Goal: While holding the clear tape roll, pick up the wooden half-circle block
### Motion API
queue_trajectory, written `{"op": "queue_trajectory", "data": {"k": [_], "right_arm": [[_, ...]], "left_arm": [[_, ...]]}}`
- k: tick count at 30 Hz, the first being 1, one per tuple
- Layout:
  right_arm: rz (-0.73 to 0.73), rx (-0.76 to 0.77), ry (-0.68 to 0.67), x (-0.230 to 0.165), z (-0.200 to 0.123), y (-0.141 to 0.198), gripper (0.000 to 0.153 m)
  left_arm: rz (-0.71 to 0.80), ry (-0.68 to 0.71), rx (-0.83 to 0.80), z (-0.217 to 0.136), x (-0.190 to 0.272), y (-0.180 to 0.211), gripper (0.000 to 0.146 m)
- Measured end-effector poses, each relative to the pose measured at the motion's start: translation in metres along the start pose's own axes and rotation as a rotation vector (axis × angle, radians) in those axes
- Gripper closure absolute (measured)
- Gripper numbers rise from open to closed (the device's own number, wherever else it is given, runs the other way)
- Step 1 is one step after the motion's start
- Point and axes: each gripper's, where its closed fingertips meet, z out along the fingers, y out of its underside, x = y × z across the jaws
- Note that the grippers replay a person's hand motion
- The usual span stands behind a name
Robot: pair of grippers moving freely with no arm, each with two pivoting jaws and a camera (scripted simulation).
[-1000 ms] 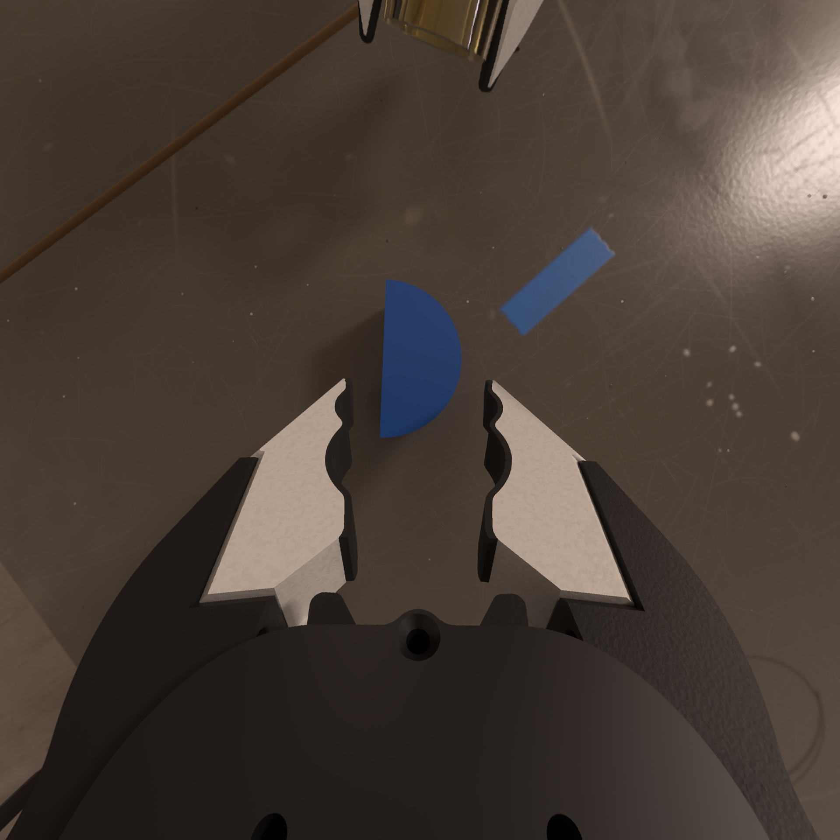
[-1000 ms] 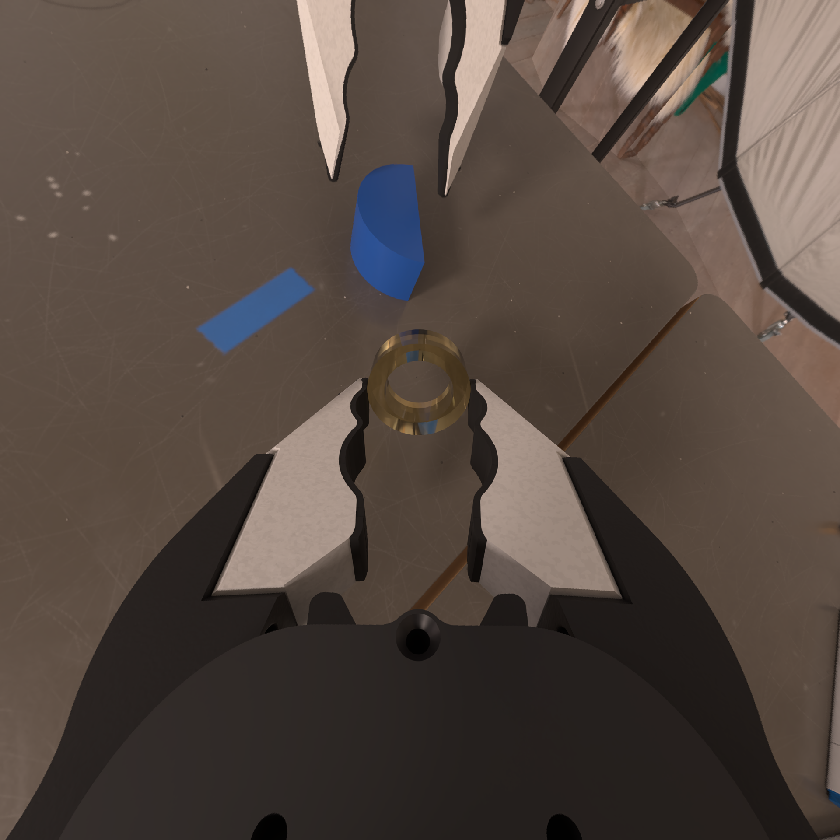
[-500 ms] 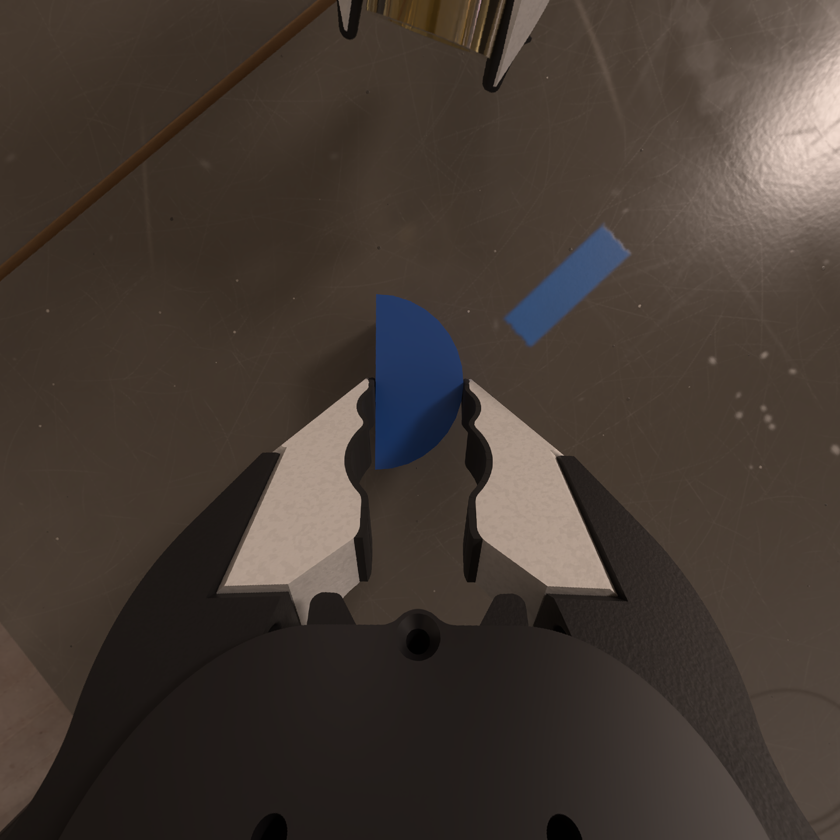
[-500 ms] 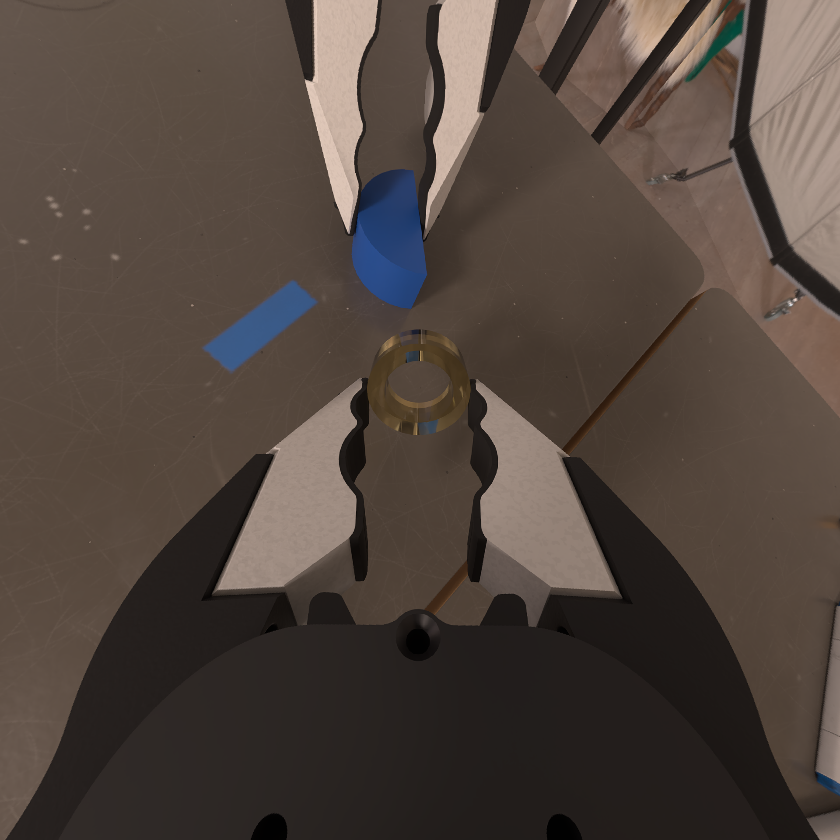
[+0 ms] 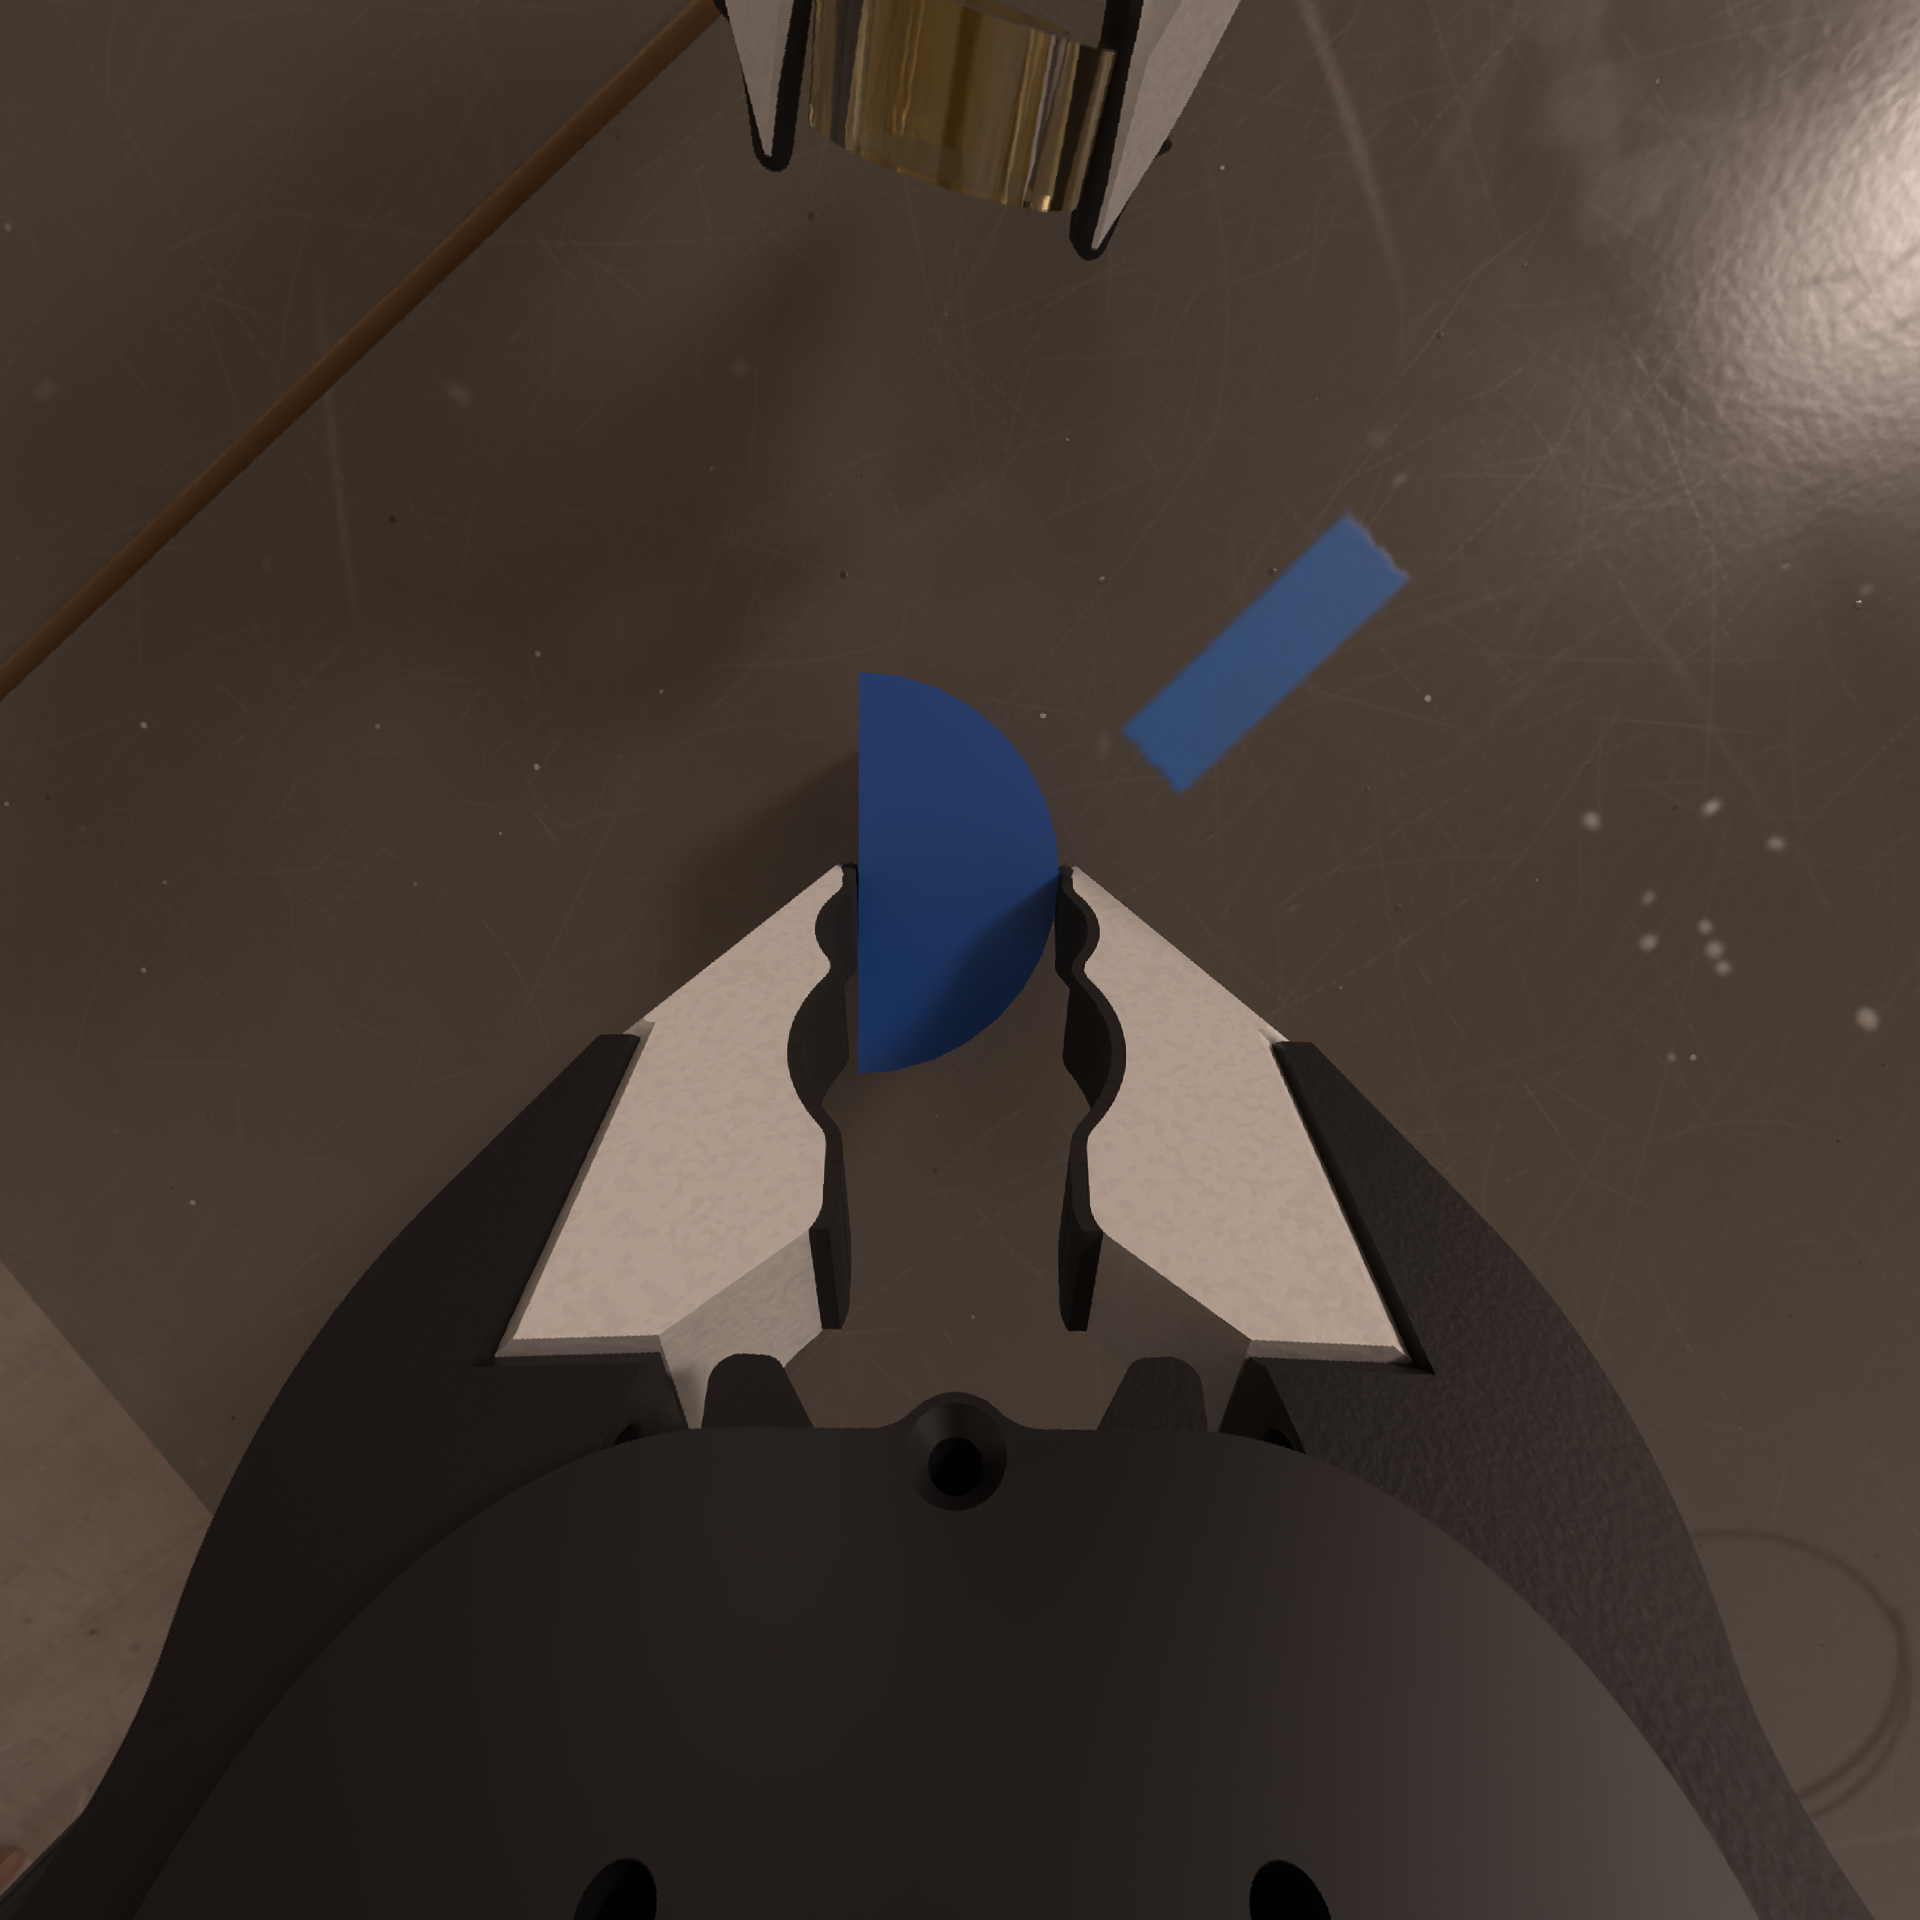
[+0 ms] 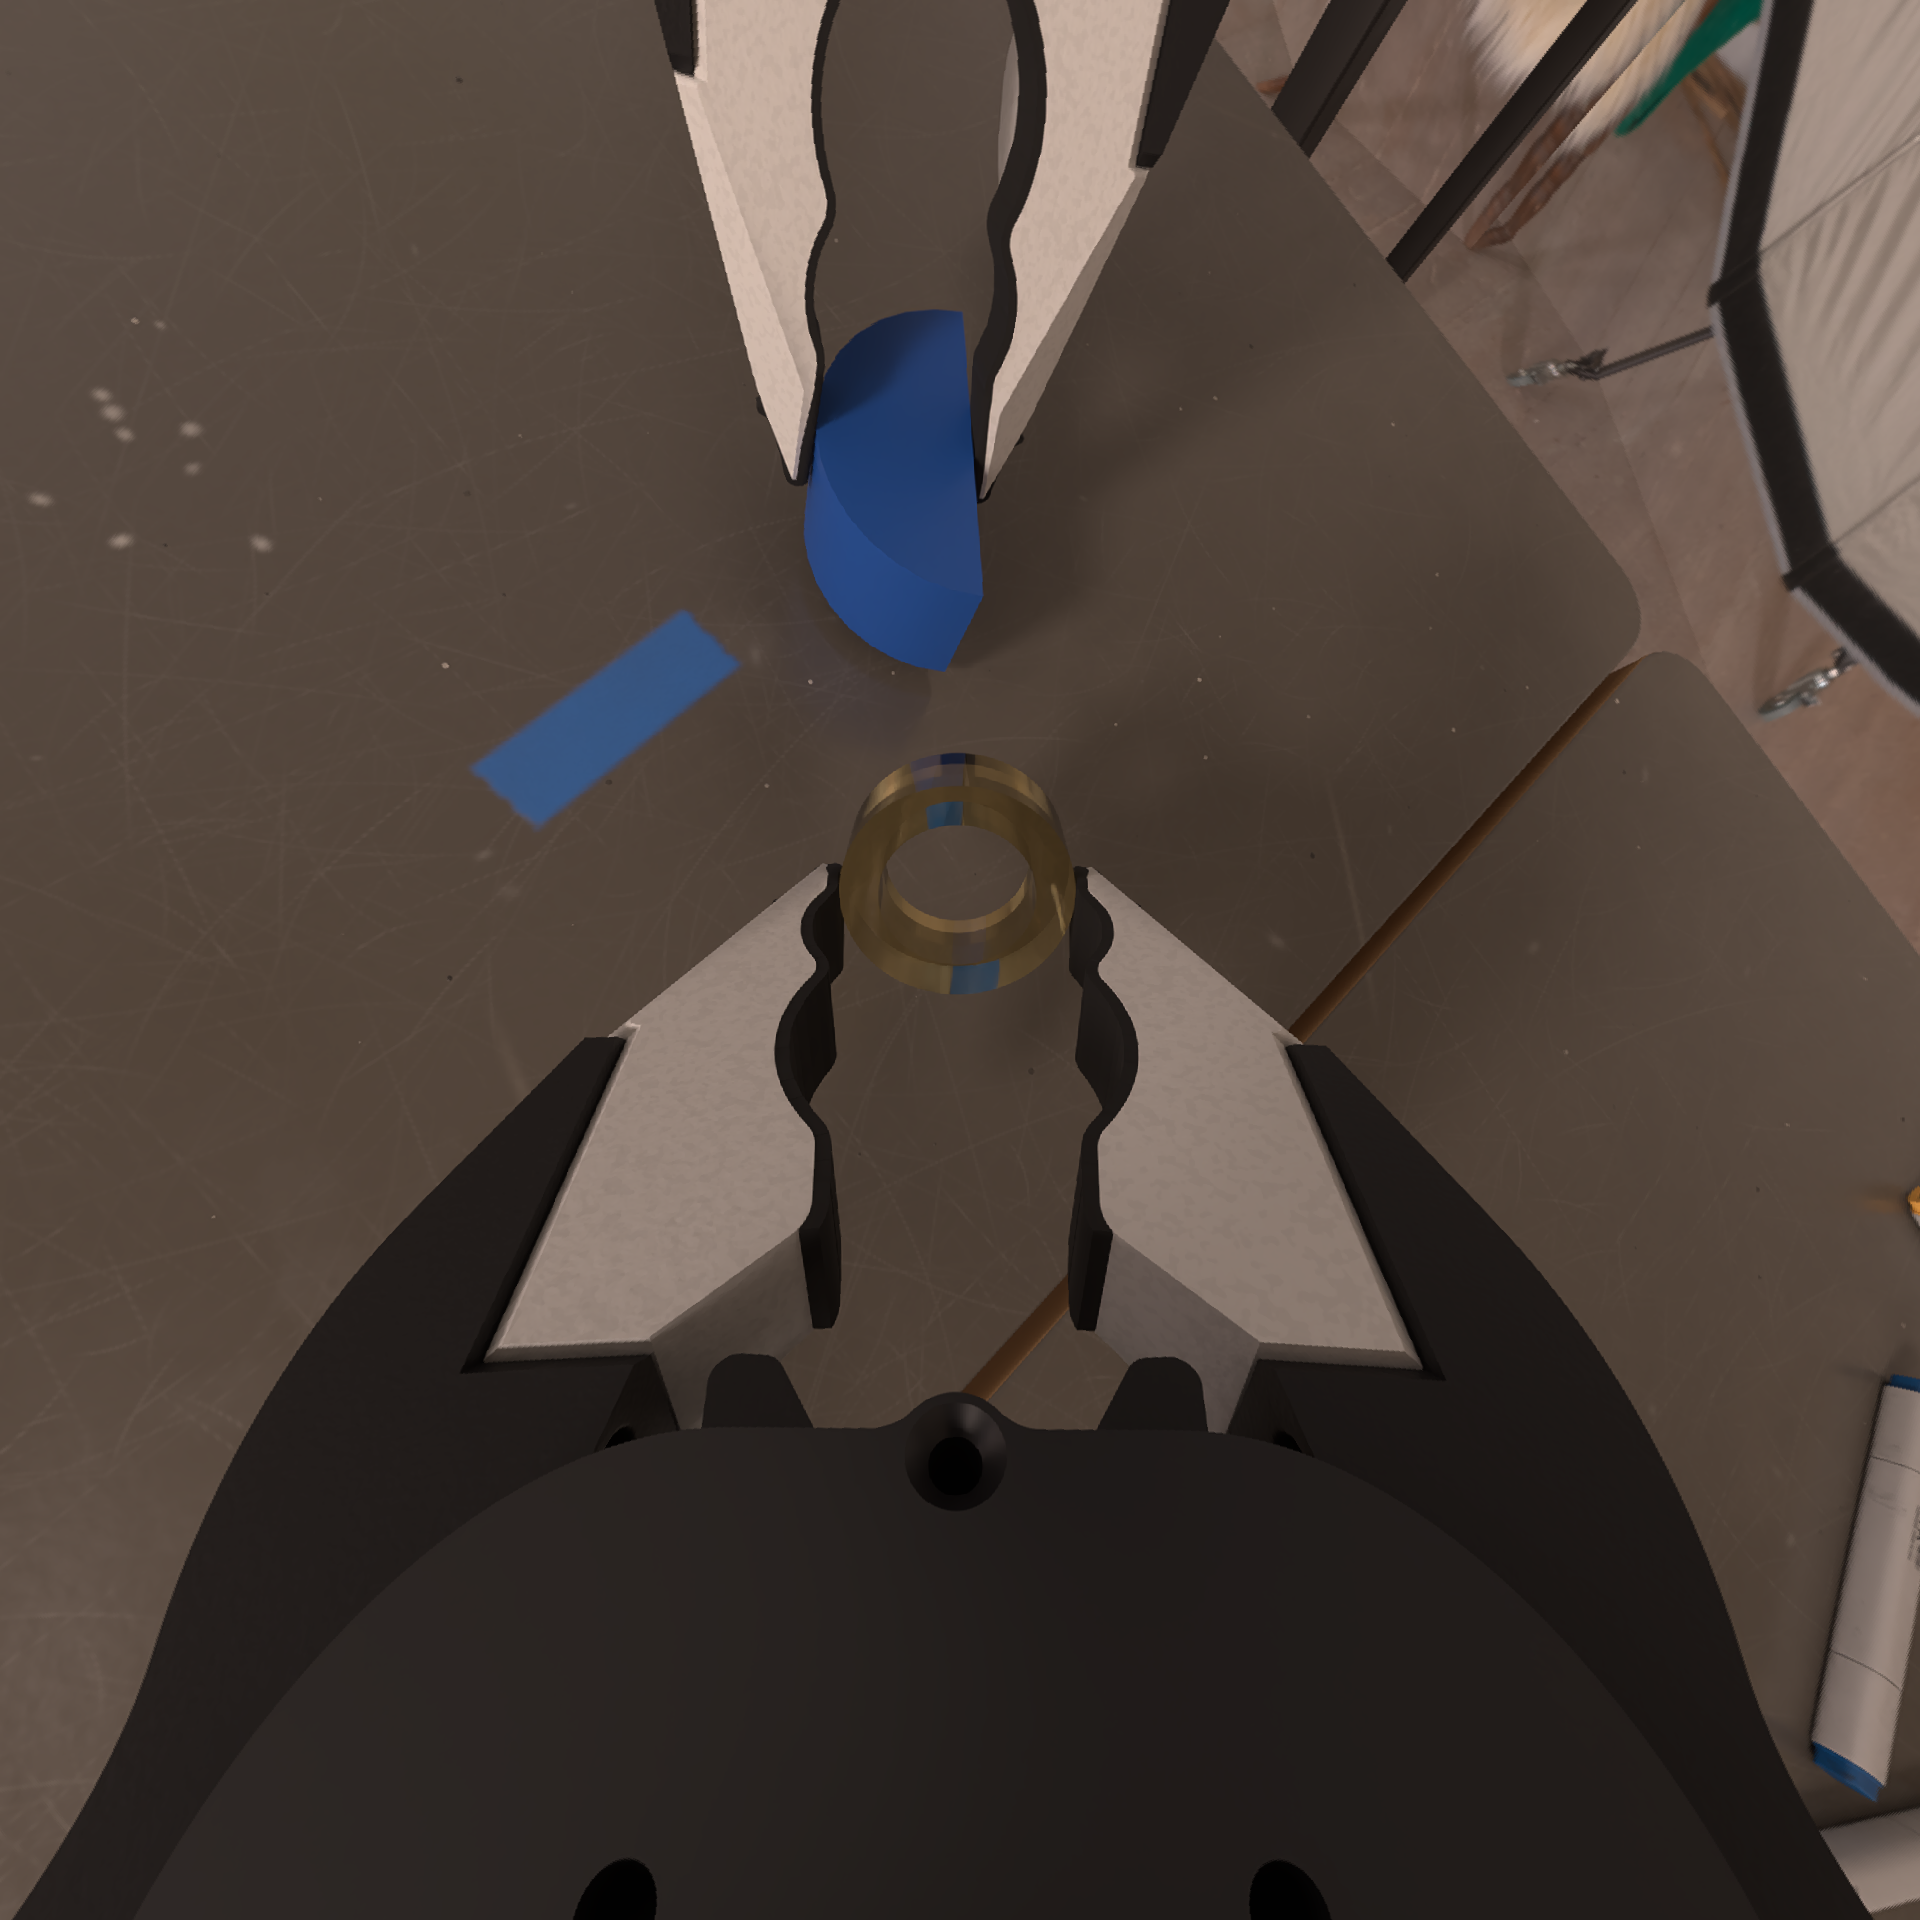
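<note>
Setting is looking like a studio/lab workspace. Evidence: scratched grey-brown table (image 6: 312, 260) w/ rounded corners, butting against a 2nd table (image 6: 1714, 987); strip of blue tape (image 6: 603, 717) sticking to the top as a marker. Beyond the edge, black stand legs (image 6: 1475, 156) and a white fabric panel w/ black trim (image 6: 1829, 312) are standing on a tan floor (image 6: 1538, 343).

Dark grey-brown bench (image 5: 436, 623), scratched, glossy glare at one corner. Blue tape strip (image 5: 1265, 655) flat on it, near blue half-circle block (image 5: 940, 873); whether block touches bench, cannot tell. White speckles (image 5: 1704, 935) beyond strip.
</note>
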Motion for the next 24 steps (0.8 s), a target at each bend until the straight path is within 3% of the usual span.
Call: {"op": "queue_trajectory", "data": {"k": [24], "right_arm": [[-0.006,-0.002,-0.009,-0.005,0.0032,0.0027,0.109]], "left_arm": [[0.044,-0.068,-0.069,-0.0089,0.0035,-0.0098,0.108]]}}
